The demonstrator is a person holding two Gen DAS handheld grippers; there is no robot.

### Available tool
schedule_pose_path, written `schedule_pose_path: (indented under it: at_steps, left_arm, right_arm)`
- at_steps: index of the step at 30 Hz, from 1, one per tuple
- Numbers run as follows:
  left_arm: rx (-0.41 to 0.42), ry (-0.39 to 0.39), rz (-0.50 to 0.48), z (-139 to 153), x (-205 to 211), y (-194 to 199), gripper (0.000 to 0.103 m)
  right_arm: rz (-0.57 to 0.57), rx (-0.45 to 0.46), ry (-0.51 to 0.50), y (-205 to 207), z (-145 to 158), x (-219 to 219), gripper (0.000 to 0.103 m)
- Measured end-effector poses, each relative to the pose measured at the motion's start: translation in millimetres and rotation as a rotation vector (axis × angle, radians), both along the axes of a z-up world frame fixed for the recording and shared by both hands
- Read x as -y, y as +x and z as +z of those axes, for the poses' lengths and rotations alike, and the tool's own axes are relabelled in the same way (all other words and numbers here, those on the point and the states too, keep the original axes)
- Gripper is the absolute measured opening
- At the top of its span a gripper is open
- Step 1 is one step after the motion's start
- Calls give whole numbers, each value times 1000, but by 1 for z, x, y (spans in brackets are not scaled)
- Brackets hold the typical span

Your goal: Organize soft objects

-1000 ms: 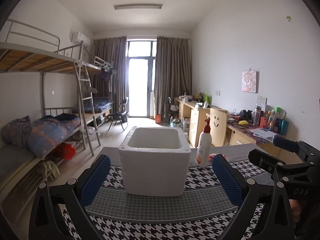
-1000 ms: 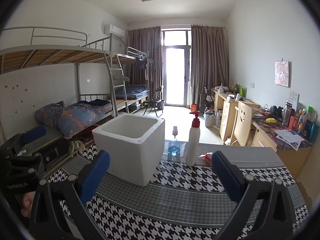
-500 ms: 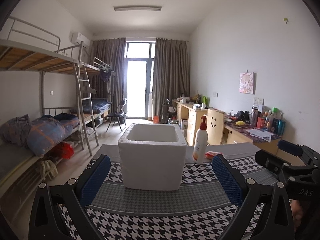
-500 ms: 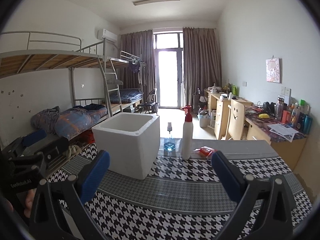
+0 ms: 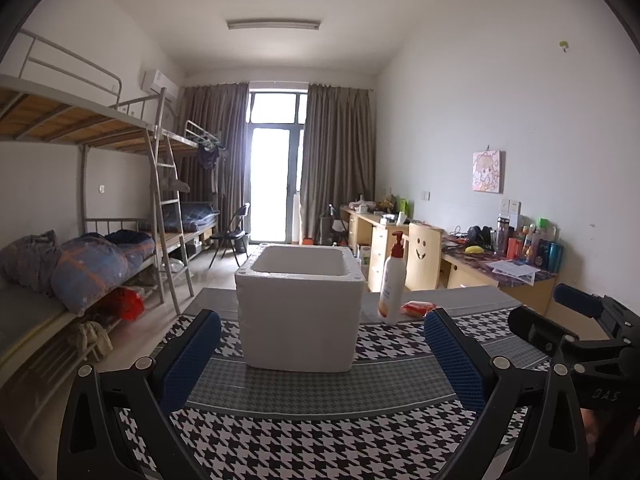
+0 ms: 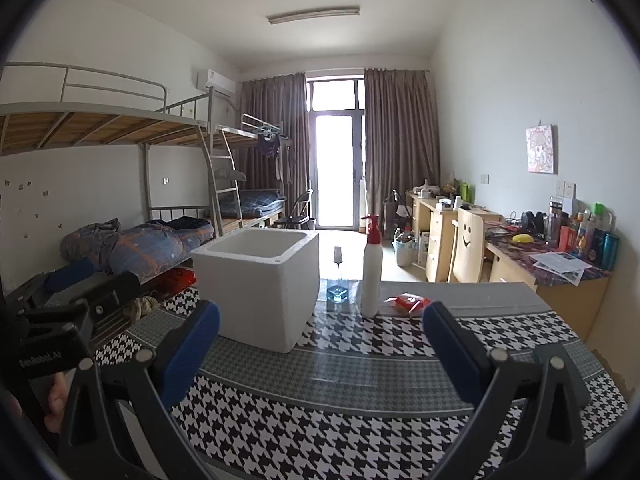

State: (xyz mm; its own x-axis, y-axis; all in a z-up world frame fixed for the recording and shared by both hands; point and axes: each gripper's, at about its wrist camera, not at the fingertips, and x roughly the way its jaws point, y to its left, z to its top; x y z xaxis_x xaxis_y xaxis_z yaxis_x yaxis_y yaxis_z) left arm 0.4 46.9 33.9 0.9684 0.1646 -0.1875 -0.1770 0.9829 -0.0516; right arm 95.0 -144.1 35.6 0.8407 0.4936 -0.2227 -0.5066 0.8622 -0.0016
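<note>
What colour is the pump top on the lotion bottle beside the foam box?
Red, on a white lotion bottle; it shows best in the right wrist view, right of the foam box.

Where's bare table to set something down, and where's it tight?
Free: cloth between the foam box and both open grippers, left gripper, right gripper. Crowded: far edge, where glass bottle, pump bottle and red packet cluster.

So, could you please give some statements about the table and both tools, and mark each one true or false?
1. The left tool is open and holds nothing. True.
2. The white foam box lies on its side. False: it stands upright, opening upward.
3. The pump bottle stands right of the box. True.
4. The right tool grips the red packet. False: the packet lies on the table, untouched.
</note>
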Motion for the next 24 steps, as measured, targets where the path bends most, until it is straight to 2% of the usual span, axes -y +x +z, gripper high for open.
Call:
schedule_pose_path:
  at_steps: [16,24]
  left_arm:
    - [17,33,23,-15,4,-9,102]
    - [21,42,32,-20,3,-13,102]
  right_arm:
    - [-27,-22,1,-7,-21,4,102]
    - [-33,-37,35,-8,-30,10,102]
